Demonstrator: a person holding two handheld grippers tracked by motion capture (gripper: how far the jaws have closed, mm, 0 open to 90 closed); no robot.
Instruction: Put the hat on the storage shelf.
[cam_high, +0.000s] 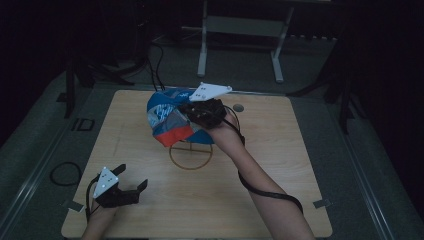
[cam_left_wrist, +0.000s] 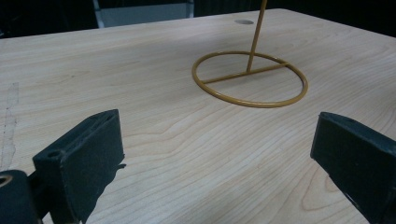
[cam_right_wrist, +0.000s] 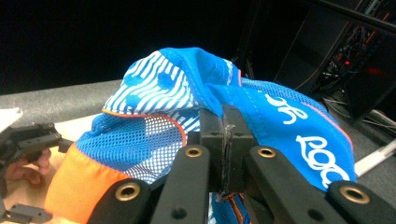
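The right gripper (cam_high: 196, 111) is clamped on a blue, white and orange mesh cap (cam_high: 167, 117), held above a gold wire ring stand (cam_high: 190, 155) at mid-tabletop. The left gripper (cam_high: 131, 186), jaws wide and empty, sits near the tabletop (cam_high: 280, 165)'s front left corner, with bare wood between it and the stand.

Blue cap (cam_high: 167, 117) w/ white stripes, mesh panels, white lettering and orange brim, held up off the table (cam_high: 280, 165), crumpled, pinched at a fabric fold by the right tongs (cam_right_wrist: 224, 140). Below it a yellow wire stand (cam_high: 190, 156): ring base w/ crossbar flat on table centre, thin rod upright.
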